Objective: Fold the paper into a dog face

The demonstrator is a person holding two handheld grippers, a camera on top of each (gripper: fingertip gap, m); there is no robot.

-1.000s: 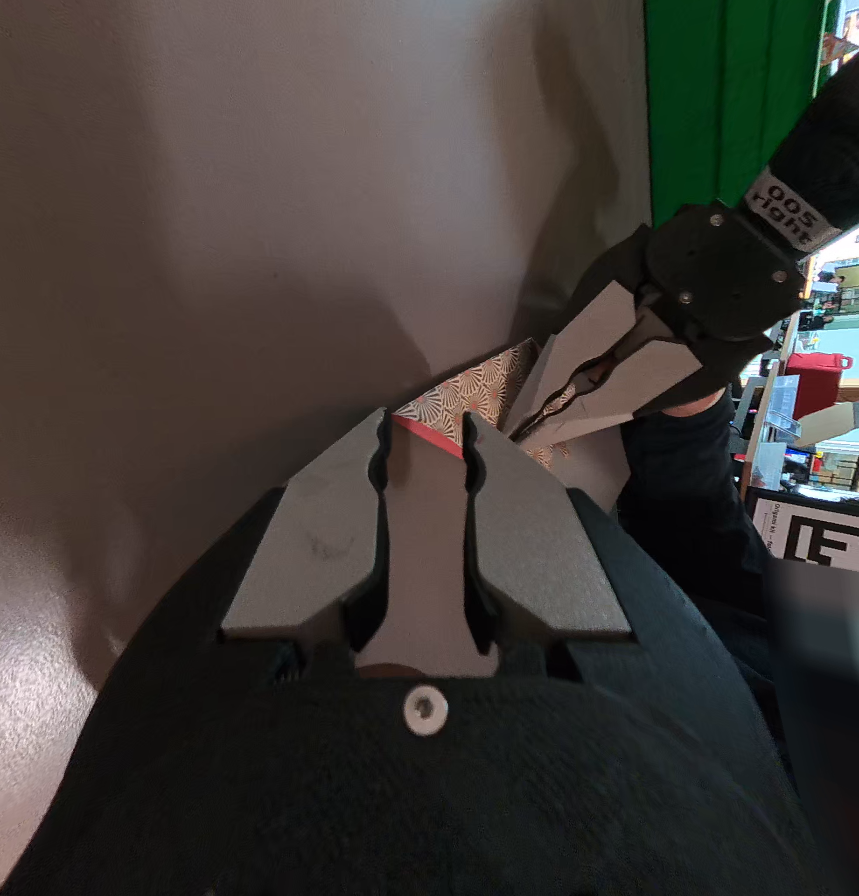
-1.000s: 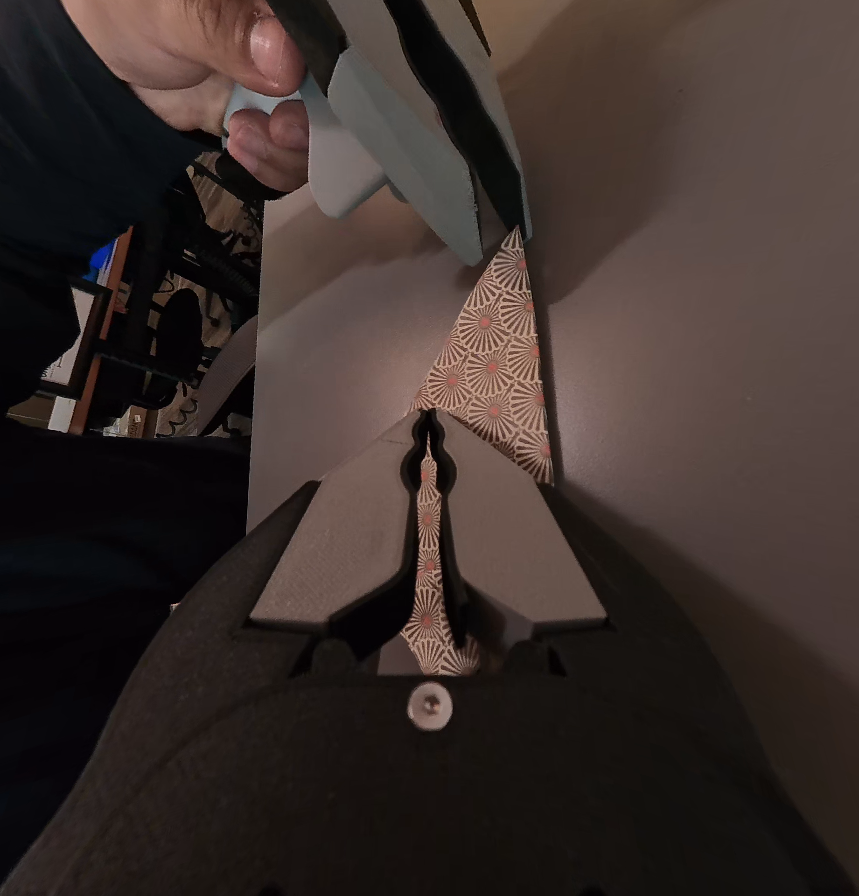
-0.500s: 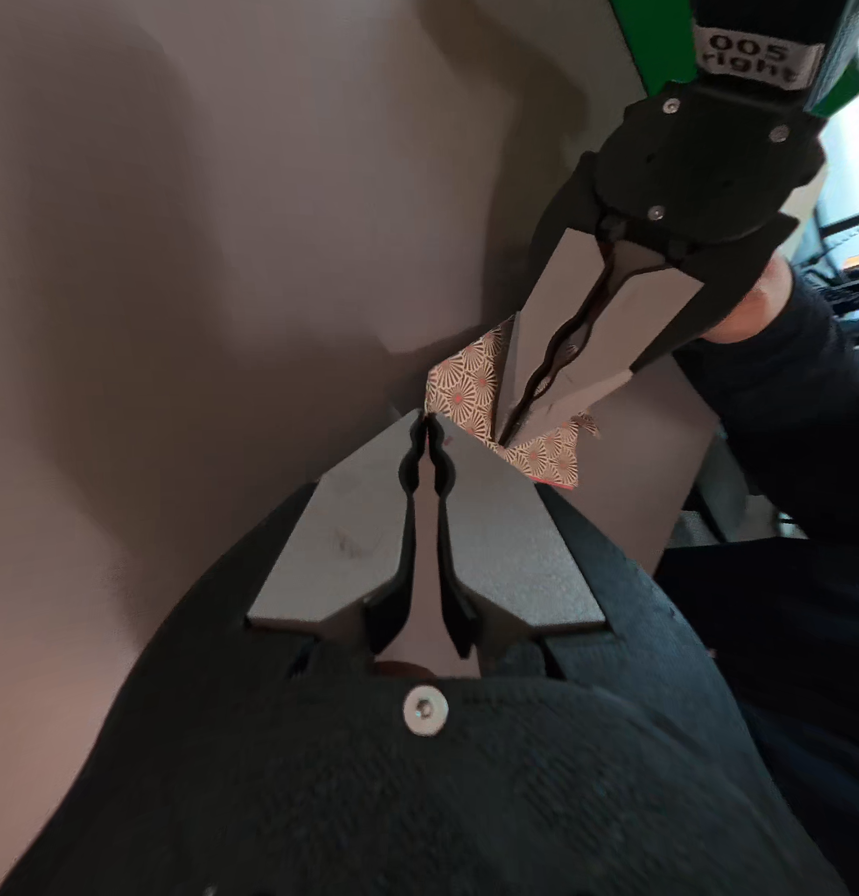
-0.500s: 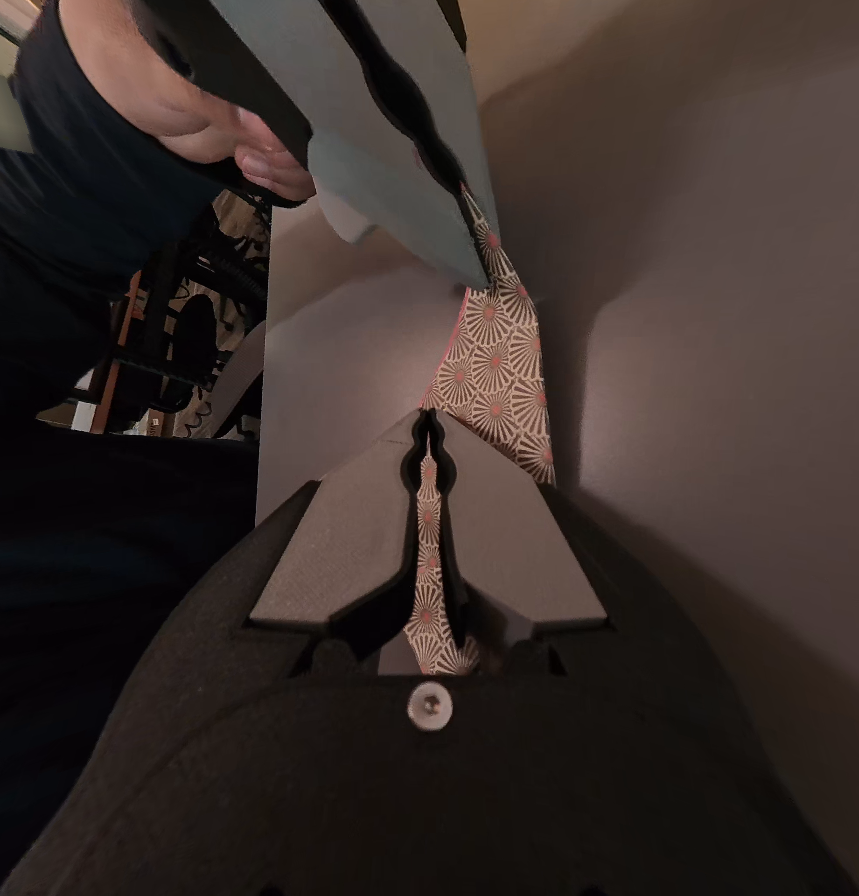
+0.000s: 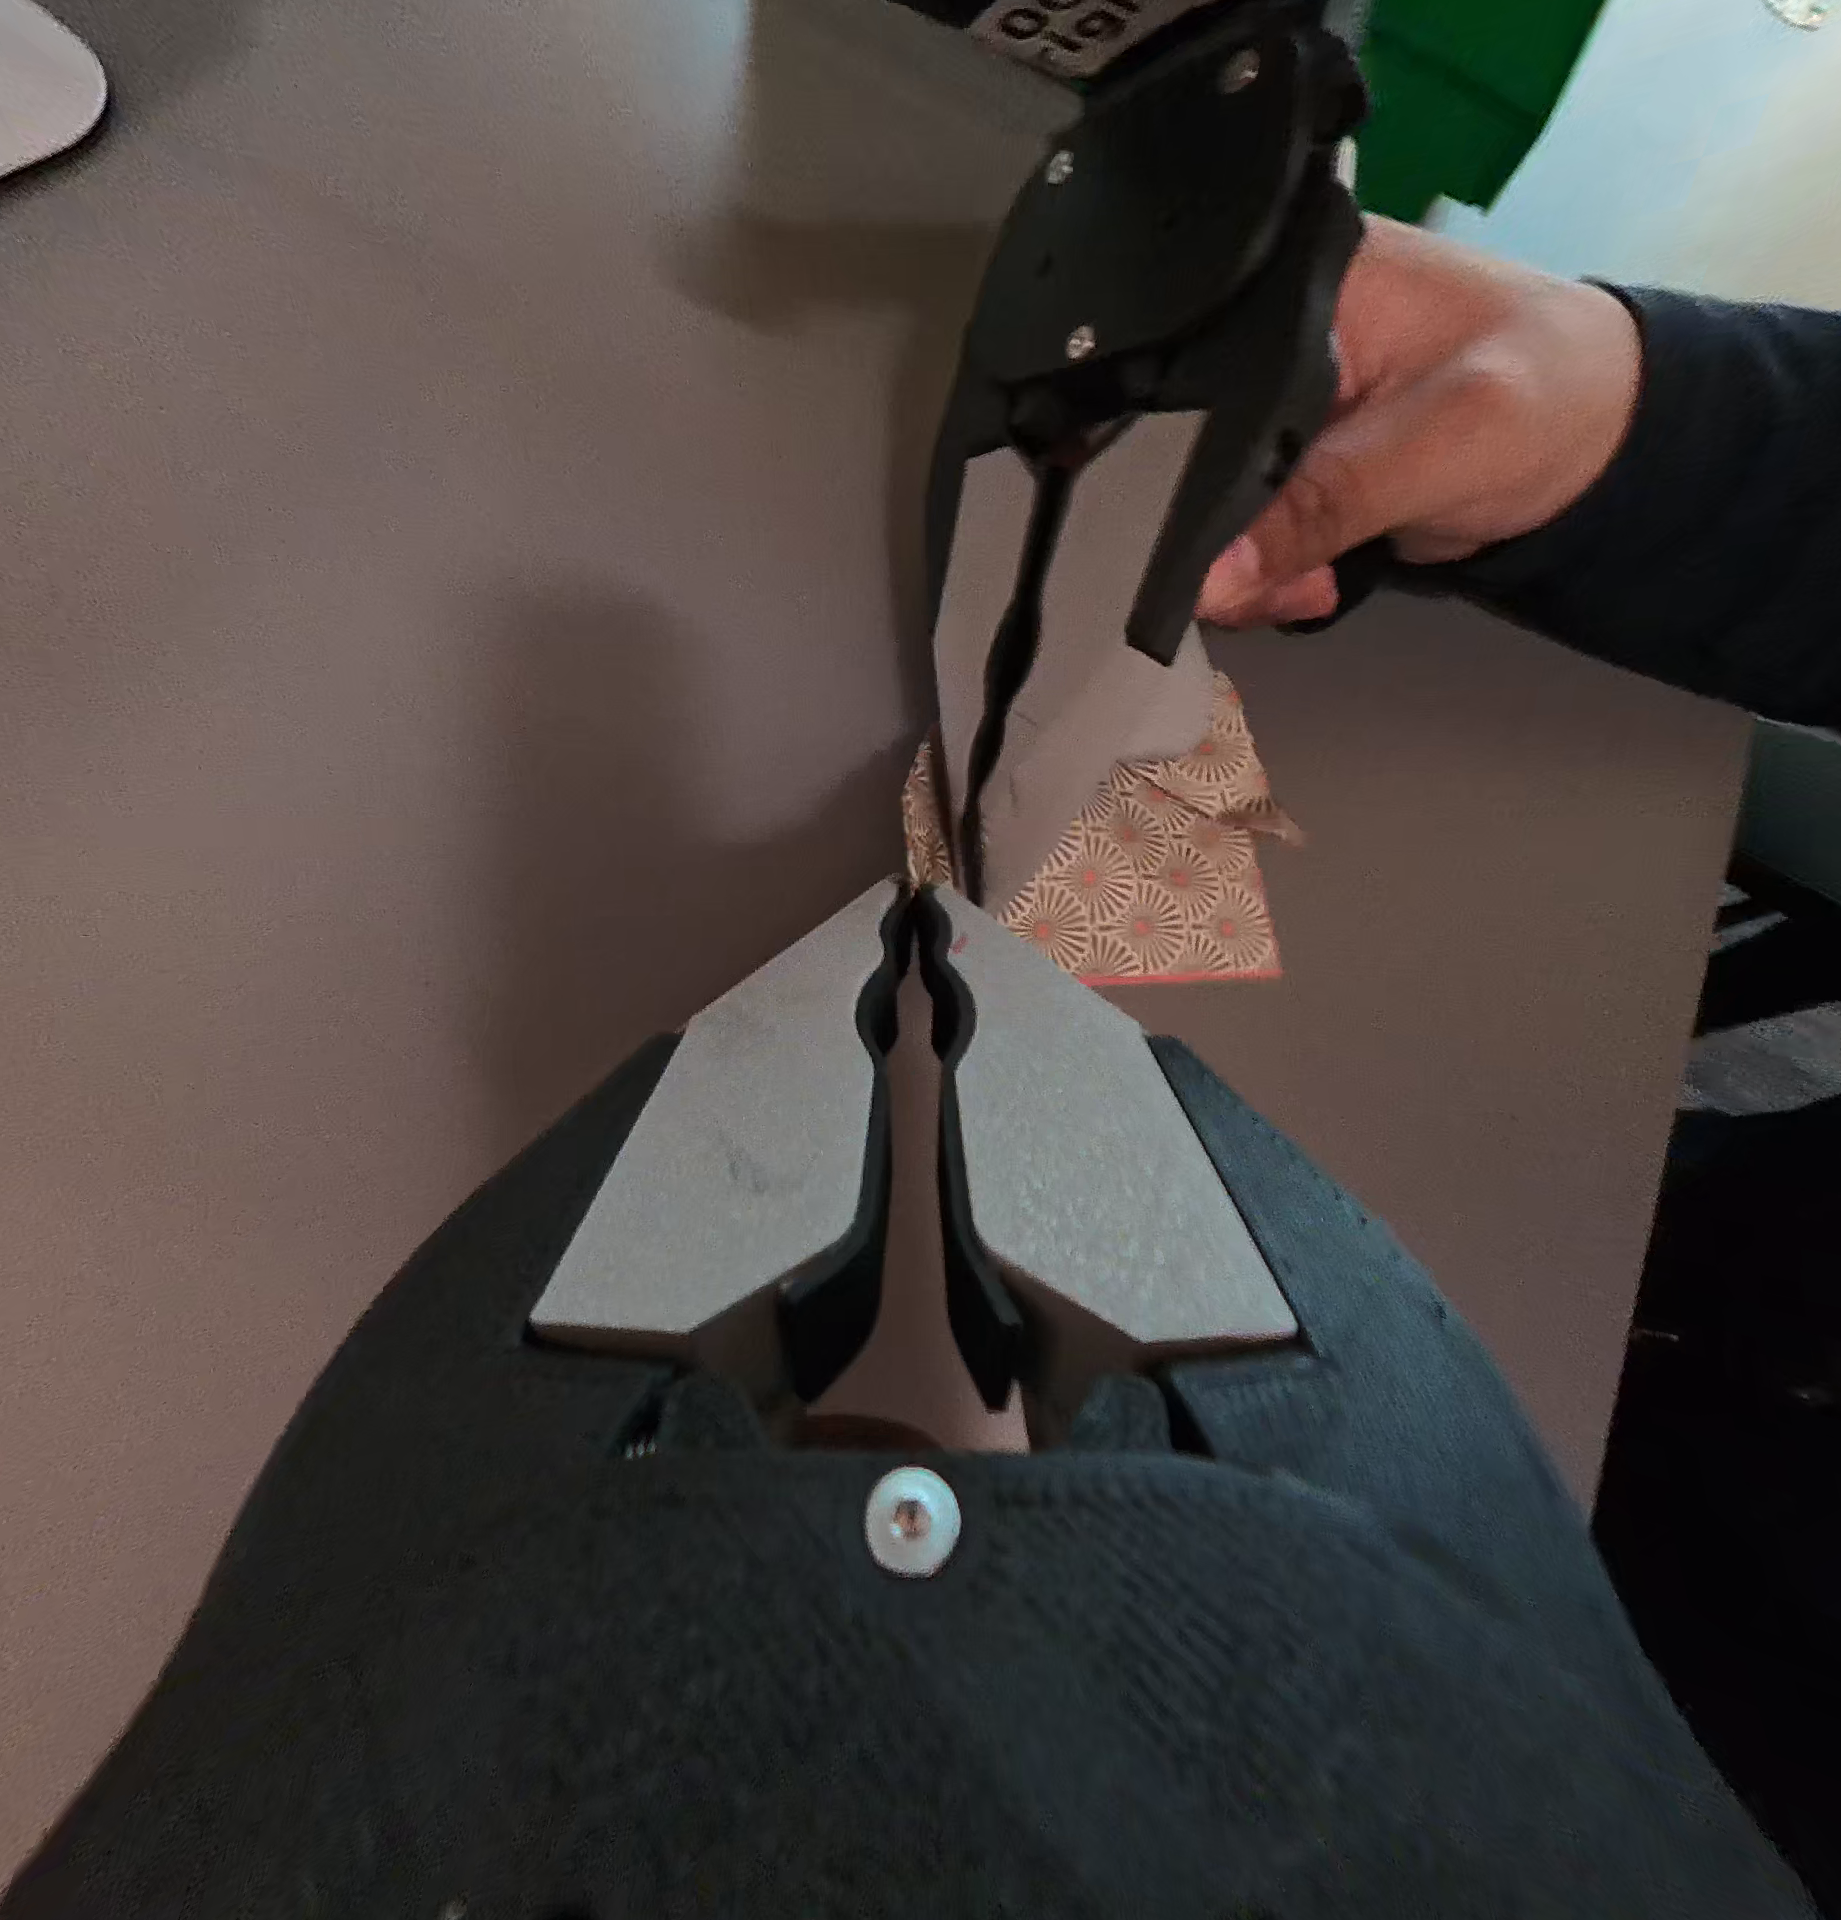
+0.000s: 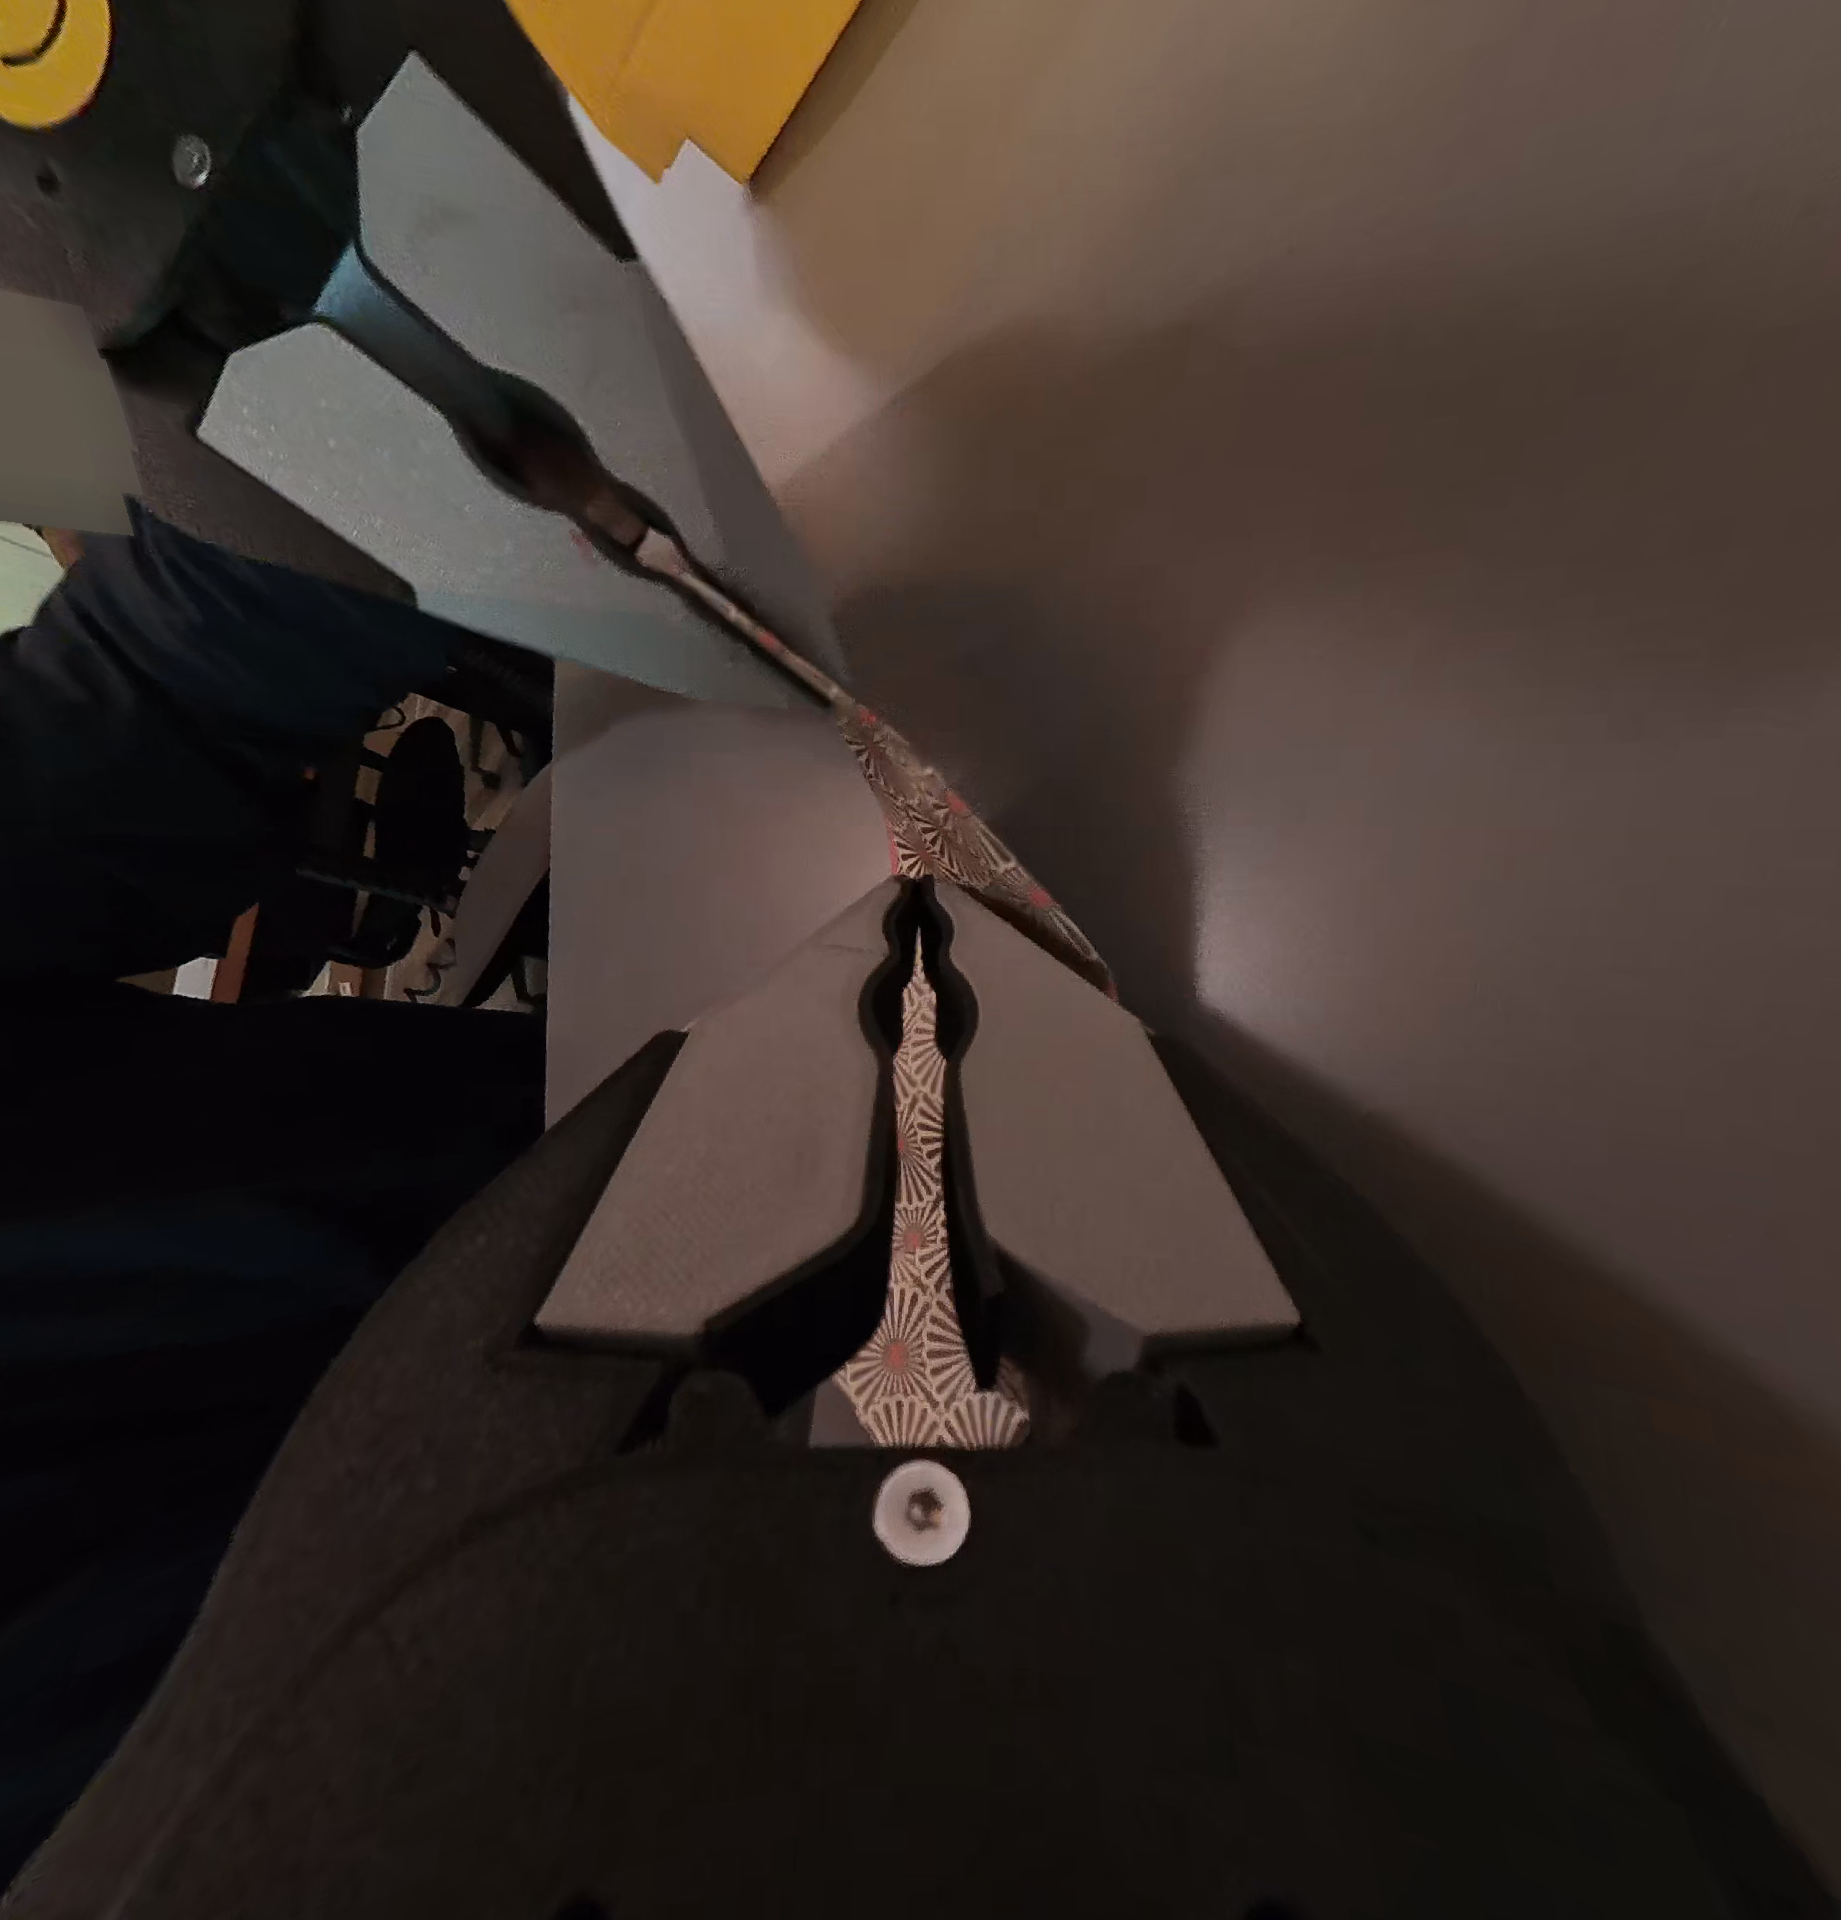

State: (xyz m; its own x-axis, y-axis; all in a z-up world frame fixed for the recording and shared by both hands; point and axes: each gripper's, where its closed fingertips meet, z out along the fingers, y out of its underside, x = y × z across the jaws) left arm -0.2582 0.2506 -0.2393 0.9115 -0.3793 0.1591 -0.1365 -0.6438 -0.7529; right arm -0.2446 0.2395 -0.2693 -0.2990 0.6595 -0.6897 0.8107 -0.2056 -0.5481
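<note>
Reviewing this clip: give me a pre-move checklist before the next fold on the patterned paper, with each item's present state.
1. right gripper shut on the paper: ok, the sheet runs between its fingers.
2. left gripper shut on a paper corner: ok, tips pinch the edge.
3. Paper flat on the table: not ok, it hangs lifted between both grippers.
4. Paper untorn: cannot tell, one edge looks crumpled.
5. Fold line aligned: cannot tell, fingers hide it.

The right tongs (image 5: 973,831) cover much of the patterned paper (image 5: 1144,883) (its fold lines hidden).
</note>
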